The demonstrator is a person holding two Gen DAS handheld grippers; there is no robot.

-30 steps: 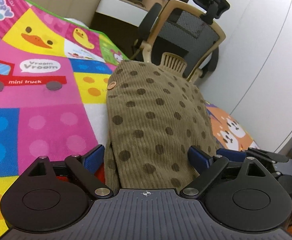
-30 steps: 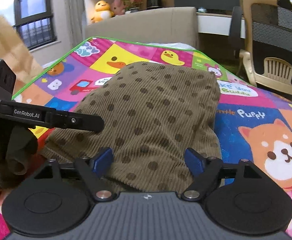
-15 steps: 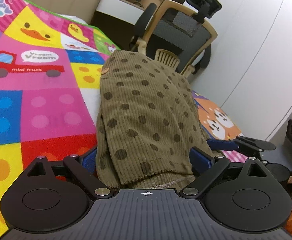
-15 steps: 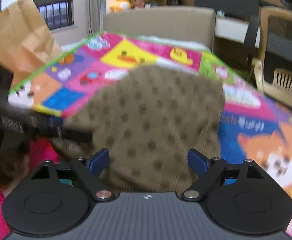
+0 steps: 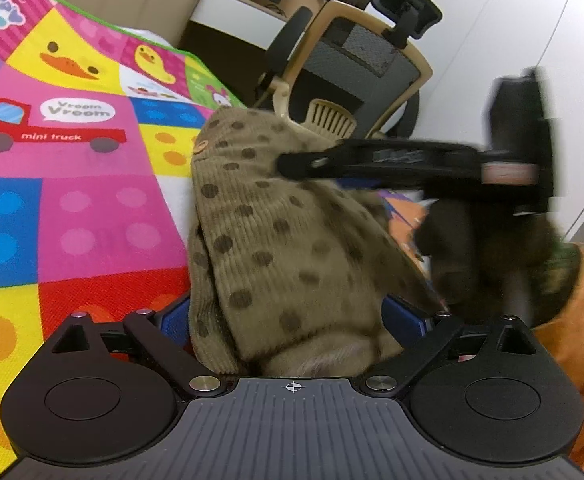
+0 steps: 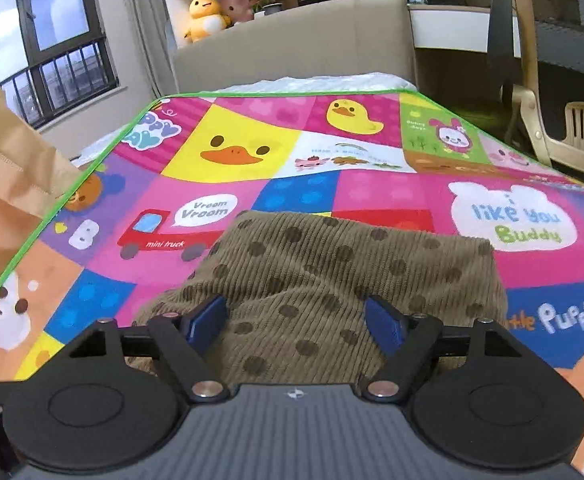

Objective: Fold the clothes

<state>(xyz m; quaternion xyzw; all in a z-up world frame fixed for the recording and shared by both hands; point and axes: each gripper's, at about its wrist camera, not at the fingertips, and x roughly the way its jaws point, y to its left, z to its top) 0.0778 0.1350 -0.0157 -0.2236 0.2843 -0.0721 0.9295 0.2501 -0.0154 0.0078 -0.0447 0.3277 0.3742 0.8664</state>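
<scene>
While the brown dotted garment (image 5: pixel 276 240) is bunched on the play mat (image 5: pixel 72 208), its near hem is enclosed between the widely spread pads of the left hand-held gripper (image 5: pixel 288 320); a firm grip cannot be confirmed. Directly ahead of the right hand-held gripper (image 6: pixel 295 320), likewise spread wide, the folded cloth is spanned, presumably for flattening.

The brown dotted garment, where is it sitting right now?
The brown dotted garment lies on the colourful play mat, near edge, just right of the red mini truck print. It sits between the open fingers of both hand-held grippers.
</scene>
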